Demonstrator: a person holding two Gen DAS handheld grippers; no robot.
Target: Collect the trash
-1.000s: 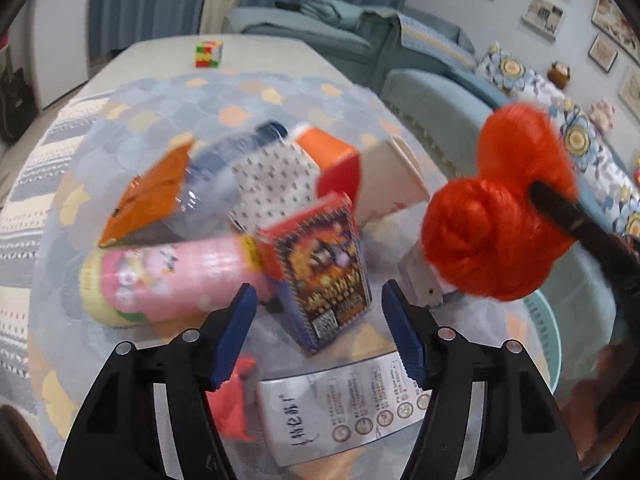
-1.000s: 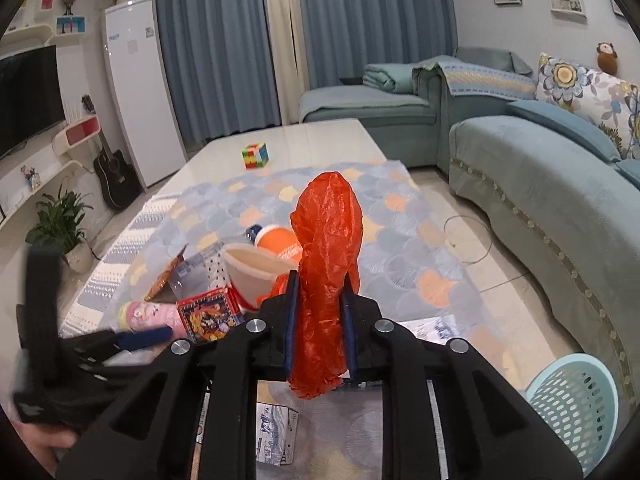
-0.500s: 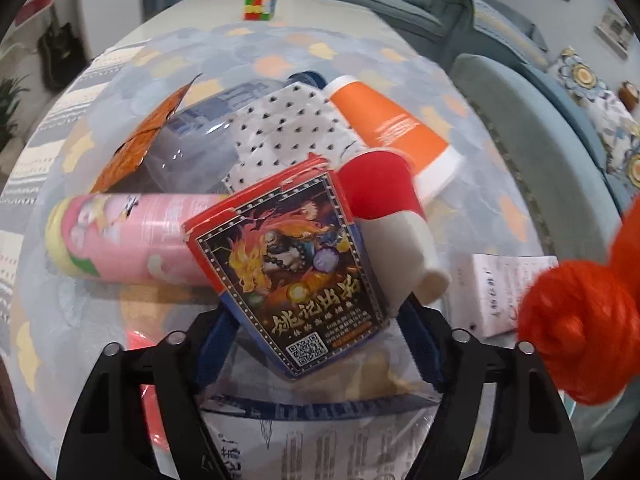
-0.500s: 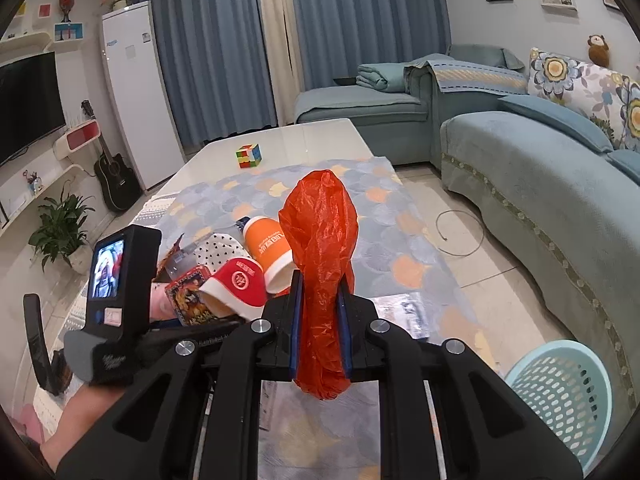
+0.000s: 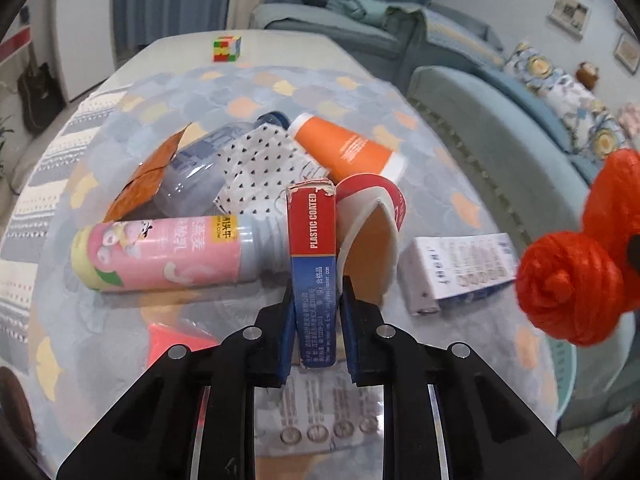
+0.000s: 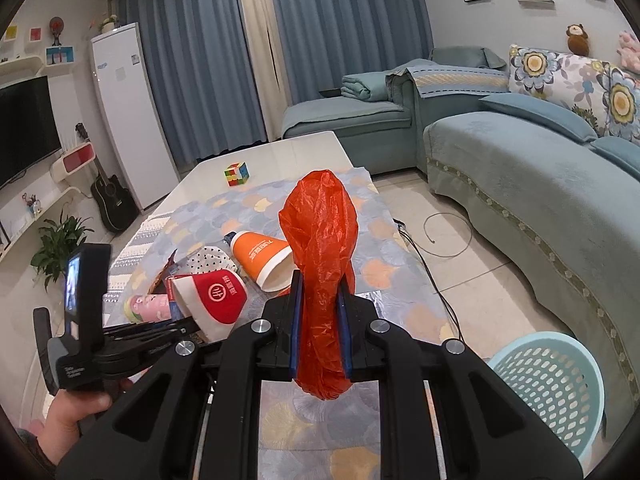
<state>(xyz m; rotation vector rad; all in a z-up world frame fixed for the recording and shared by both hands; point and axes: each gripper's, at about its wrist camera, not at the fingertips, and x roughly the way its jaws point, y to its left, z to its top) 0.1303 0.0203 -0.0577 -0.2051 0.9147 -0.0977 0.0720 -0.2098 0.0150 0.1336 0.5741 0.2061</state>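
**Left gripper closing on the card box**

The left gripper [image 5: 316, 300] is closing, its pads squeezing the red-and-blue card box [image 5: 314, 256] edge-on between them, above the littered table [image 5: 280, 52]. The right gripper [image 6: 320, 312] clamps an orange plastic bag [image 6: 320, 240], with the blue basket [image 6: 552, 384] low to its right.

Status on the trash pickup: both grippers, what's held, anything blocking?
Left gripper closing on card box. Right gripper shut on red bag. Red cup leans against box.

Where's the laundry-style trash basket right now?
In the right wrist view the light blue basket stands on the floor at lower right, beside the table's near corner and in front of the teal sofa.
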